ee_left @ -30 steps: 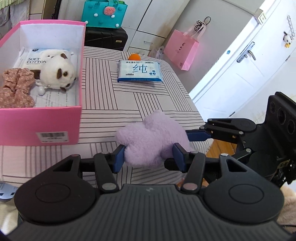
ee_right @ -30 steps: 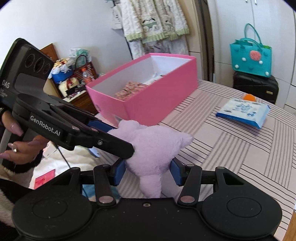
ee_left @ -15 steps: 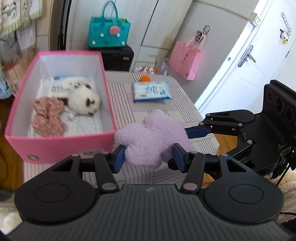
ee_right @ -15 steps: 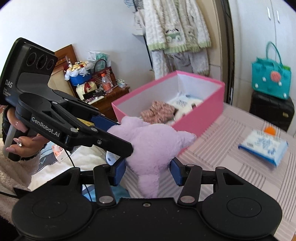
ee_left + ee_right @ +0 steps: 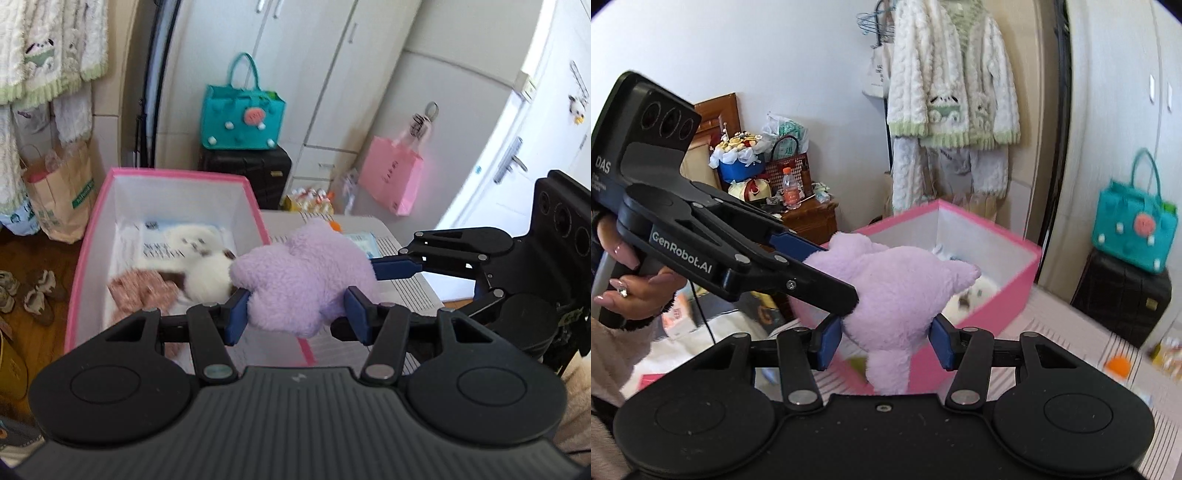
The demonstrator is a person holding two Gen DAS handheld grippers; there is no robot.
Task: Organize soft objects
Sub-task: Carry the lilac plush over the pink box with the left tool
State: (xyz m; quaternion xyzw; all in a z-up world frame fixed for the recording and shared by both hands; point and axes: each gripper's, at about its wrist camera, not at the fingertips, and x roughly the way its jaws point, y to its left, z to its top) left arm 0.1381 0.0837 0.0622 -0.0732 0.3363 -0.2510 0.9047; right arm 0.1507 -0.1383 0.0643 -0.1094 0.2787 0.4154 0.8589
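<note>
Purple plush star (image 5: 303, 277) pinched from two sides by left hand-held gripper (image 5: 295, 314) and right hand-held gripper (image 5: 882, 338), aloft over the near wall of the pink box (image 5: 92, 229). Risks: uneven release dropping it outside onto the worktop (image 5: 413, 291); landing atop the white plush (image 5: 201, 258), bulging over the rim.

left gripper (image 5: 831, 291): "GenRobot.AI" on side | "DAS" on housing
</note>
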